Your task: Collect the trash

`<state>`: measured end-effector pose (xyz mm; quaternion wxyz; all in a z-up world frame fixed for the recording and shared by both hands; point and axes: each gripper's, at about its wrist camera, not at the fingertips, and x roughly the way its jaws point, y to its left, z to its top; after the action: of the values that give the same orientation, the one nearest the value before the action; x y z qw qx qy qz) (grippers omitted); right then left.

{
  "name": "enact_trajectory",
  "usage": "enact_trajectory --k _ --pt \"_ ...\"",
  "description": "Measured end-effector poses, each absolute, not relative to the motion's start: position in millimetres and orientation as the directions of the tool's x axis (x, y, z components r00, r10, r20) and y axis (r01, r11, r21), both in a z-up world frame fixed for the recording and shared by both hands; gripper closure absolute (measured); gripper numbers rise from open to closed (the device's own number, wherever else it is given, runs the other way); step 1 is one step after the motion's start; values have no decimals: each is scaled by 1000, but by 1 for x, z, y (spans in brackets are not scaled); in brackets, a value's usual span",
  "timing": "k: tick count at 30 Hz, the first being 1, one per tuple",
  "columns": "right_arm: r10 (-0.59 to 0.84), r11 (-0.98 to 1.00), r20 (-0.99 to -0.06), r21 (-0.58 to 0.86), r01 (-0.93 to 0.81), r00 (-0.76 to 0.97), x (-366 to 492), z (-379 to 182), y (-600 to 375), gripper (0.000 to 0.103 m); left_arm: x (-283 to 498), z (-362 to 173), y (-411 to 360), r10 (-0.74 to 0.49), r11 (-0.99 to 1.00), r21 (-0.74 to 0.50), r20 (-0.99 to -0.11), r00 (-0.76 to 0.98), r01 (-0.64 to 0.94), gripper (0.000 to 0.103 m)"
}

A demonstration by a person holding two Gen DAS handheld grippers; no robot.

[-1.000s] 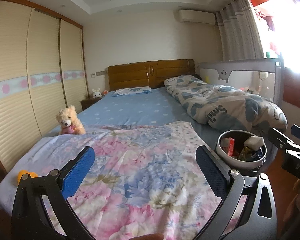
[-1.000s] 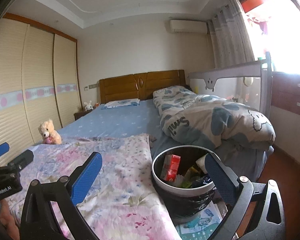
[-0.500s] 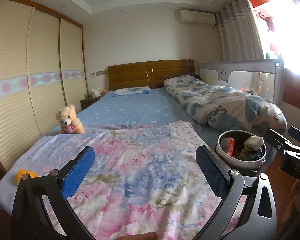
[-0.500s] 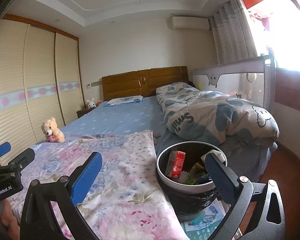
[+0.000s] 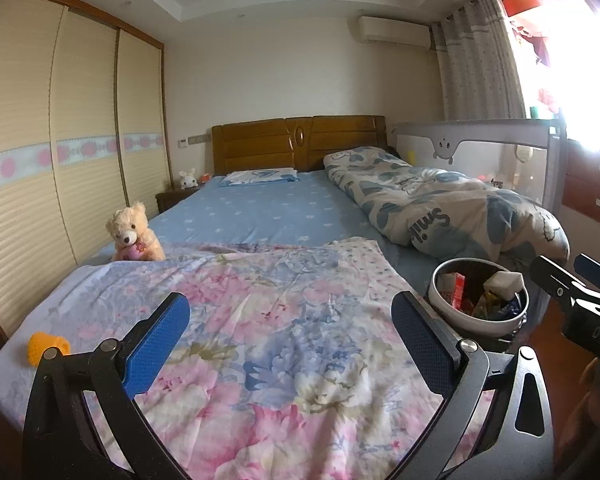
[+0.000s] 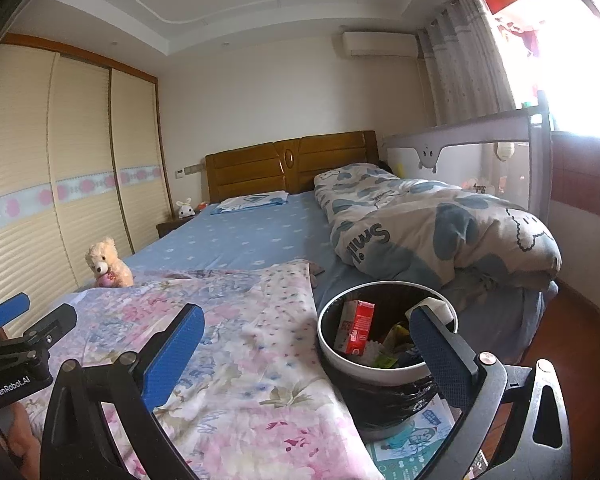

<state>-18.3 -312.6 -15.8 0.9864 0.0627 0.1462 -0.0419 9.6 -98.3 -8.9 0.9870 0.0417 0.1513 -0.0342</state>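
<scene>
A floral sheet [image 5: 268, 344] covers the near end of the bed [image 5: 260, 216], with nothing lying between the grippers and the bin. A teddy [image 5: 132, 232] sits at the bed's left edge, far of the sheet's fold, and an orange cup [image 5: 46, 346] lies on its side near the left corner of the sheet. A rolled duvet [image 5: 440, 208] runs along the right side of the bed, its near end just beyond the bin. A pillow [image 5: 260, 176] lies by the headboard [image 5: 296, 142], and a grey bed rail [image 5: 476, 140] stands right of the duvet.

The bin [image 6: 380, 372], white-rimmed with a black liner, stands at the bed's near right corner, touching the sheet's edge. In it are a red carton [image 6: 358, 326] leaning upright at the left, a white lump [image 5: 504, 280] at the right rim, and mixed wrappers [image 6: 392, 348] low in the middle.

The left gripper [image 5: 290, 340] hangs over the sheet, jaws wide apart and holding nothing. The right gripper [image 6: 304, 356] is likewise spread and empty, its right finger in front of the bin.
</scene>
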Motion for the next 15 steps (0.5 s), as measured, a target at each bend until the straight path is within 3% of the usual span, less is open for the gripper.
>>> enact_trajectory --k 15 --pt "-62 989 -293 109 98 954 -19 -15 -310 0 11 -8 -98 -68 994 63 -311 948 92 0"
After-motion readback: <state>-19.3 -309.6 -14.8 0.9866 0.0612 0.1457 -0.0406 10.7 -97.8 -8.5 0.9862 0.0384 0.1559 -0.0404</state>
